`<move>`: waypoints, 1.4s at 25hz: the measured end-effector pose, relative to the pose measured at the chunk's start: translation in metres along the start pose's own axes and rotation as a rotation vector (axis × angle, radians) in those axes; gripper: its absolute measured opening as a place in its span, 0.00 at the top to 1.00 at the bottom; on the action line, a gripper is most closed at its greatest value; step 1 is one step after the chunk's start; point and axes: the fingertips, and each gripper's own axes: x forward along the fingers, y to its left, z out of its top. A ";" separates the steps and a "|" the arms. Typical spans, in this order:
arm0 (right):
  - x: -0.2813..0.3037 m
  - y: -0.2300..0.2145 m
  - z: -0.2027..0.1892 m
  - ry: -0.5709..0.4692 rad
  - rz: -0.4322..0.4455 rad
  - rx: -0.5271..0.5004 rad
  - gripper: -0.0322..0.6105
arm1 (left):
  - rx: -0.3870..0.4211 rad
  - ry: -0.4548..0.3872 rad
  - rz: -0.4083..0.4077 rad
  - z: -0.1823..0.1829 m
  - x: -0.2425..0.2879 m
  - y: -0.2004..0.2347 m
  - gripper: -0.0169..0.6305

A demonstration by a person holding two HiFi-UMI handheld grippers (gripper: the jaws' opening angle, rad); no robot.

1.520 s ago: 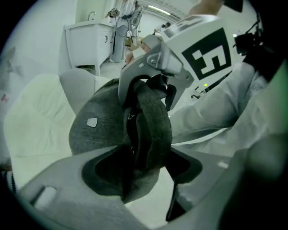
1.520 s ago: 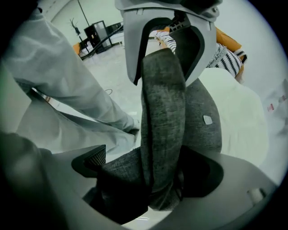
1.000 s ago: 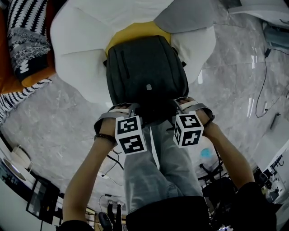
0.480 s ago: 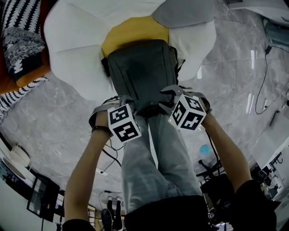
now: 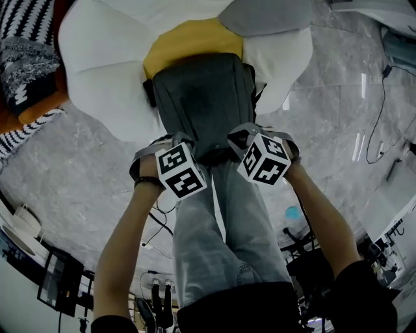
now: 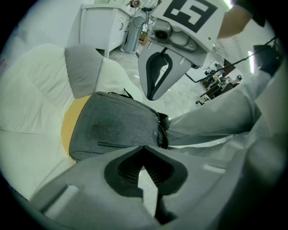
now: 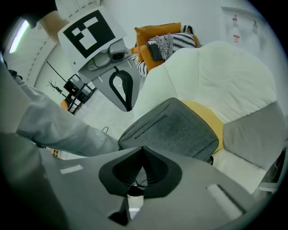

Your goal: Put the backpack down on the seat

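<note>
Lounge-like studio rm w/ marble floor (image 5: pixel 84 162), flower-shaped seat (image 5: pixel 97 71), patterned cushions (image 5: pixel 26 39), loose cables (image 5: pixel 380 117).

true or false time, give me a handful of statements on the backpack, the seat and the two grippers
1. The grey backpack lies on the yellow centre of the seat. True.
2. The left gripper is clamped on a backpack strap. False: its fingers are together with nothing between them.
3. The right gripper is shut and empty. True.
4. The backpack lies on the marble floor. False: it rests on the seat.
5. Every petal of the seat is white. False: one grey petal sits beside the white ones.
</note>
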 end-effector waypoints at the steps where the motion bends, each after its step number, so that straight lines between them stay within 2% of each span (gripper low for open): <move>1: 0.002 0.000 0.000 0.002 0.001 0.001 0.95 | -0.002 0.001 -0.004 0.001 0.003 0.000 0.97; 4: 0.006 -0.001 -0.002 0.003 0.007 0.009 0.95 | -0.017 -0.011 -0.011 0.008 0.012 0.000 0.97; 7: 0.015 -0.004 -0.002 0.000 0.011 0.039 0.95 | -0.068 -0.043 -0.028 0.016 0.022 0.002 0.97; 12: 0.032 -0.018 -0.004 -0.020 0.009 0.132 0.95 | -0.142 -0.072 -0.038 0.029 0.044 0.010 0.97; 17: 0.044 -0.038 -0.016 0.008 -0.066 0.176 0.95 | -0.227 -0.106 -0.015 0.030 0.065 0.029 0.97; 22: 0.048 -0.059 -0.031 -0.008 -0.132 0.271 0.95 | -0.392 -0.162 0.005 0.032 0.074 0.041 0.97; 27: 0.058 -0.067 -0.031 -0.031 -0.214 0.272 0.95 | -0.759 -0.367 0.036 0.037 0.068 0.061 0.97; 31: 0.070 -0.074 -0.036 -0.031 -0.252 0.333 0.95 | -0.857 -0.374 0.128 0.026 0.080 0.074 0.97; 35: 0.078 -0.082 -0.042 -0.066 -0.293 0.428 0.94 | -0.945 -0.376 0.103 0.018 0.096 0.072 0.97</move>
